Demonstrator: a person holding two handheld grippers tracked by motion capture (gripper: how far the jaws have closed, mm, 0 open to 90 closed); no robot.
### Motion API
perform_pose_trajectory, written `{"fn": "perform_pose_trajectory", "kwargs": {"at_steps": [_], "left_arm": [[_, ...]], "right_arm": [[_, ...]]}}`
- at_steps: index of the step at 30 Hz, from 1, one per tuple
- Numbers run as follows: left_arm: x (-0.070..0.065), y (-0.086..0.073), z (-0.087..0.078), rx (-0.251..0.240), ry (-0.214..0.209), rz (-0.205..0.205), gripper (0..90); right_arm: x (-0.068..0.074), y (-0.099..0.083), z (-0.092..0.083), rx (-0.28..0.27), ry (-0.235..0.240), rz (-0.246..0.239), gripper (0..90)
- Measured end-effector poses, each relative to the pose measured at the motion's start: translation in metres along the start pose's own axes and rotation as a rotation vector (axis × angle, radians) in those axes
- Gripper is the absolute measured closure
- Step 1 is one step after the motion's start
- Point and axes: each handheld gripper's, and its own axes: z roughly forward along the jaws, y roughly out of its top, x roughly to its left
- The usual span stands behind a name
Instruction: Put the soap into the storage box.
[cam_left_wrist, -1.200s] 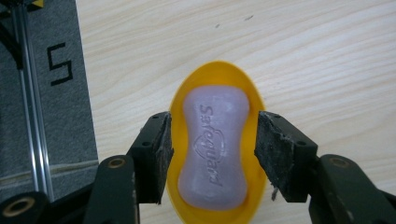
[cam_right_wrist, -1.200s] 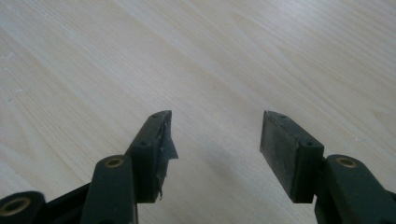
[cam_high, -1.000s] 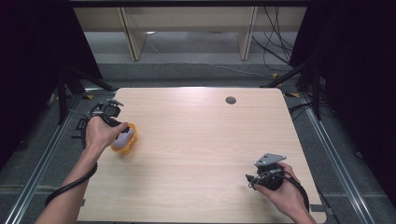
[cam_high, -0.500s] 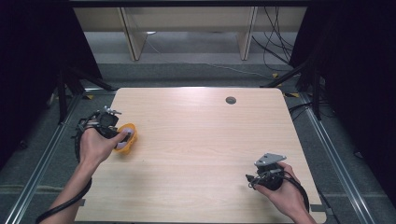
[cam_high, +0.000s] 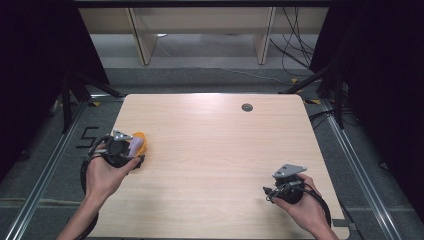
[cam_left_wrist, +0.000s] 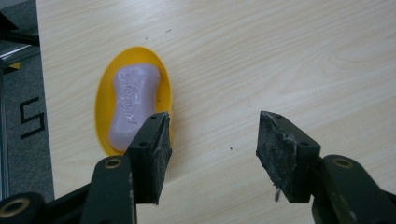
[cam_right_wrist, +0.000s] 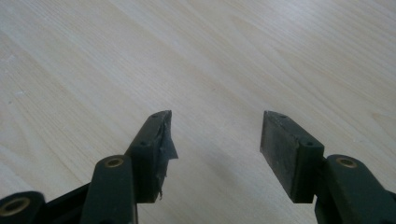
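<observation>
Both grippers gape; soap (cam_left_wrist: 133, 103) lies in yellow dish (cam_left_wrist: 103, 97)

The table (cam_high: 220, 150) is evenly lit from above; its surroundings are left nearly black. Soft shadows are cast under the jaws in both gripper views. The high view is slightly soft, so fine detail is perhaps lost. The near jaw bases are blurred. No glare is seen.

Soap dish (cam_left_wrist: 103, 100) by left edge (soap (cam_left_wrist: 132, 106) inside), table (cam_high: 225, 150) middle open
</observation>
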Motion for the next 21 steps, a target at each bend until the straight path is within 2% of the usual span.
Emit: {"fn": "perform_pose_trajectory", "kwargs": {"at_steps": [3,4,5,6,7,8,9,10,11,12,14,15,16,18,19,21], "left_arm": [[-0.006,-0.015,0.0,0.005,-0.011,0.017,43.7],[-0.006,-0.015,0.0,0.005,-0.011,0.017,43.7],[-0.009,-0.024,0.002,0.004,-0.012,0.021,43.6],[-0.01,-0.03,0.004,0.001,-0.013,0.015,43.7],[-0.01,-0.03,0.004,0.001,-0.013,0.015,43.7],[-0.013,-0.04,0.008,0.011,-0.014,0.017,43.7],[-0.013,-0.04,0.008,0.011,-0.014,0.017,43.7],[-0.015,-0.051,0.013,0.024,-0.016,0.032,43.6],[-0.015,-0.051,0.013,0.024,-0.016,0.032,43.6],[-0.017,-0.057,0.016,0.014,-0.019,0.02,43.6],[-0.019,-0.068,0.022,0.026,-0.032,0.024,43.5],[-0.02,-0.073,0.025,0.017,-0.035,0.018,43.5],[-0.023,-0.086,0.032,-0.027,-0.03,-0.005,43.6],[-0.024,-0.091,0.035,-0.024,-0.028,-0.001,44.3],[-0.028,-0.1,0.038,-0.018,-0.054,0.005,44.2],[-0.029,-0.102,0.038,-0.017,-0.062,-0.002,43.9]], "right_arm": [[0.0,0.0,-0.001,-0.001,0.001,0.007,44.0],[0.0,0.0,-0.001,-0.001,0.001,0.007,44.0],[0.0,0.0,-0.001,0.003,0.003,0.015,44.0],[0.0,0.0,0.0,-0.004,0.002,-0.001,44.0],[0.0,0.0,0.0,-0.004,0.002,-0.001,44.0],[0.0,0.0,0.0,0.001,0.01,0.0,44.0],[0.0,0.0,0.0,0.001,0.01,0.0,44.0],[0.0,0.0,0.0,-0.002,0.002,-0.005,44.0],[0.0,0.0,0.0,-0.002,0.002,-0.005,44.0],[0.0,0.0,0.0,-0.002,0.002,-0.005,44.0],[-0.001,0.0,0.0,-0.004,0.001,-0.005,44.0],[0.0,0.0,-0.001,-0.001,0.003,0.02,44.0],[0.0,0.0,-0.001,-0.002,0.003,0.021,44.0],[0.0,0.0,-0.001,-0.006,0.005,0.021,44.0],[0.0,0.0,-0.001,-0.008,0.006,0.017,44.0],[0.0,0.0,-0.001,-0.015,0.006,0.018,44.1]]}}
